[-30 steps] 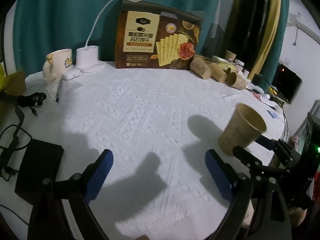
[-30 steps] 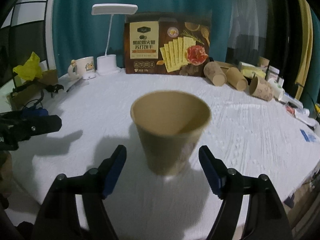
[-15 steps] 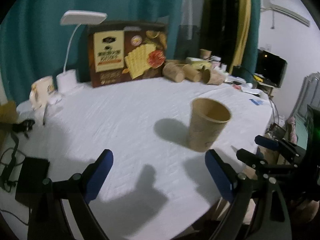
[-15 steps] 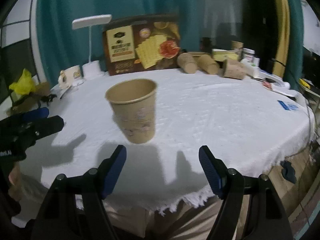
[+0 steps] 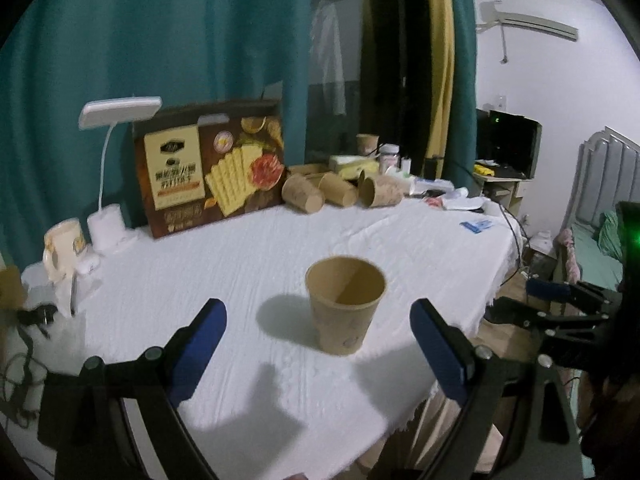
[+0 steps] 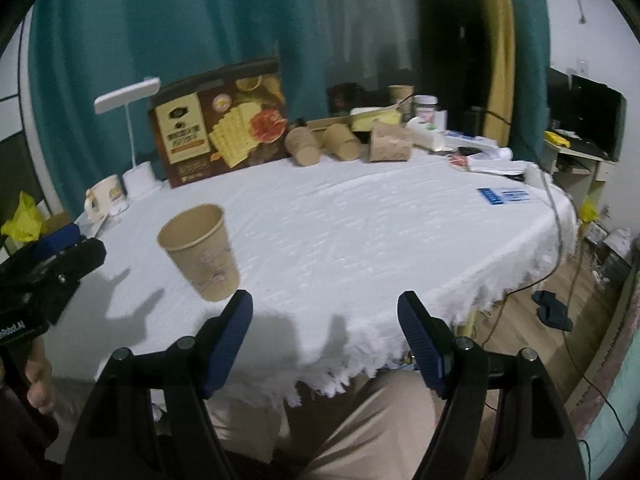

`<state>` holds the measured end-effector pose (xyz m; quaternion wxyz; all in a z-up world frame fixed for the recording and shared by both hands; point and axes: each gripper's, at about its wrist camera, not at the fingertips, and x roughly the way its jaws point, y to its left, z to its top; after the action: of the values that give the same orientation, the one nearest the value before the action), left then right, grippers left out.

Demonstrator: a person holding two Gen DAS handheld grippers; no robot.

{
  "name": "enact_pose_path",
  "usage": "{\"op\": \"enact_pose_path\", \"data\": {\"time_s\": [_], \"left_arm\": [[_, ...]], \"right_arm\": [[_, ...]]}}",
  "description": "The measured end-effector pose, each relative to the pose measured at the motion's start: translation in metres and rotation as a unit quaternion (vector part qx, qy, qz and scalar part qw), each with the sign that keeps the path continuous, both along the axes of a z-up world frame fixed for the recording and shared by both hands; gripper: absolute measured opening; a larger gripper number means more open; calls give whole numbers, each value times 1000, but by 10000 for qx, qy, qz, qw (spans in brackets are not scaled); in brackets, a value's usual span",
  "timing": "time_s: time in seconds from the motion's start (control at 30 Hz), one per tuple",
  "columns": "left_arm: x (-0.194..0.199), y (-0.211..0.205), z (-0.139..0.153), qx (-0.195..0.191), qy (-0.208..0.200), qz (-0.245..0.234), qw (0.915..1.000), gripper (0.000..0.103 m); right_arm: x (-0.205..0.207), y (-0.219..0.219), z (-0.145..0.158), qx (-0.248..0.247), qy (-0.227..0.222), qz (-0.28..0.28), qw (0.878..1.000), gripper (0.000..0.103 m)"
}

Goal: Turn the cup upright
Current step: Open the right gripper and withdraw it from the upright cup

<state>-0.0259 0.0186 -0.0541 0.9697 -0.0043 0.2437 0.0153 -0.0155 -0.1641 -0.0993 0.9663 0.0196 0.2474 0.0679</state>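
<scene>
While the round table (image 5: 248, 264) with its white textured cloth fills most of both views, a teal curtain (image 5: 160, 40) hangs behind it. At the far edge of the table stands a big brown cracker box (image 5: 208, 164), upright, with pictures of crackers on its front. Just left of the box is a white desk lamp (image 5: 116, 112) with a flat head, and left of the lamp a cream mug (image 5: 64, 246) with a handle. To the right of the box, 3 brown paper cups (image 5: 340, 192) lie on their sides in a row, close to each other, and behind them is a mix of small packages that I cannot tell apart.

The brown paper cup (image 5: 344, 304) of the task stands upright on the cloth, mouth up, near the front edge of the table. It is empty as far as the inside shows.

The left gripper (image 5: 318, 344) has its 2 blue pads wide apart. In its own view the cup appears between them but farther out on the table, and no pad touches it, so this gripper has hold of nothing. The right gripper (image 6: 324, 336) also has its pads apart with nothing between them; the cup (image 6: 202, 252) is up and to the left of its left pad, apart from it. Below the right gripper the frayed cloth edge and the person's beige trousers (image 6: 360, 420) are seen. A hand (image 6: 38, 380) shows at the left border, on the handle of the left gripper.
</scene>
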Motion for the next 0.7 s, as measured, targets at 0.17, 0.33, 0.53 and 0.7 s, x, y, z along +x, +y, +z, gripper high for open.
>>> {"op": "enact_pose_path", "data": {"time_s": [0.17, 0.33, 0.53, 0.7], "left_arm": [[-3, -7, 22, 82, -303, -46, 9995, 93], [-5, -9, 46, 64, -538, -128, 9984, 93], [-17, -16, 77, 434, -962, -120, 9943, 93], [-26, -14, 102, 383, -1233, -149, 9915, 93]], "right_arm": [[-16, -17, 22, 12, -253, -140, 9996, 75], [-34, -26, 47, -3, -546, -243, 9982, 77], [-52, -27, 78, -27, -912, -270, 9955, 77], [-71, -23, 105, -3, -1257, -271, 9917, 82]]}}
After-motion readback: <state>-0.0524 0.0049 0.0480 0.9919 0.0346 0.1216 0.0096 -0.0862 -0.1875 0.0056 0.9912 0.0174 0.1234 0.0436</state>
